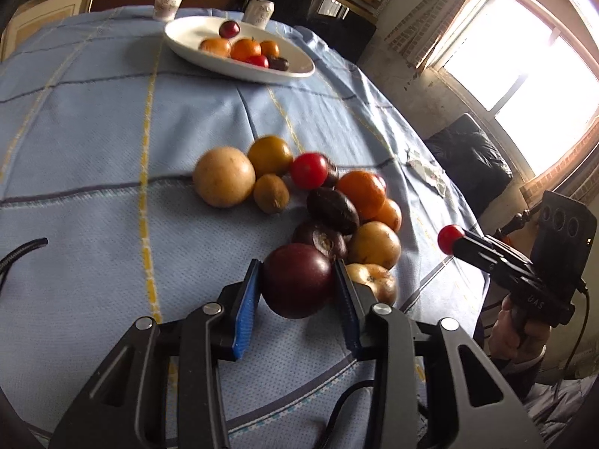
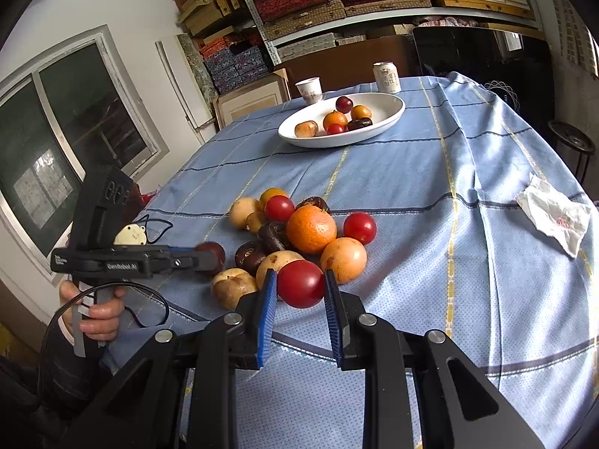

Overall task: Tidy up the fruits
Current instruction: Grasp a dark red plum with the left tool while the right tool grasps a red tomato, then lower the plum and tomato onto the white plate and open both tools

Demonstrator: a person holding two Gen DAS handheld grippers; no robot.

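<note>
My left gripper (image 1: pixel 297 280) is shut on a dark purple plum (image 1: pixel 297 280), held just above the blue tablecloth at the near edge of a fruit pile (image 1: pixel 329 205). My right gripper (image 2: pixel 300 284) is shut on a red tomato (image 2: pixel 300 284), near the same pile (image 2: pixel 310 230); it also shows in the left wrist view (image 1: pixel 451 239). The left gripper with the plum shows in the right wrist view (image 2: pixel 211 256). A white oval bowl (image 1: pixel 299 65) (image 2: pixel 393 112) at the far end holds several fruits: oranges, a plum, a red tomato, a dark fruit.
A paper cup (image 1: pixel 169 2) (image 2: pixel 310 89) and a drink can (image 1: pixel 258 9) (image 2: pixel 386 78) stand behind the bowl. A crumpled tissue (image 2: pixel 554 219) (image 1: pixel 426 176) lies on the cloth at the right. The table edge drops off at right; shelves and a window surround.
</note>
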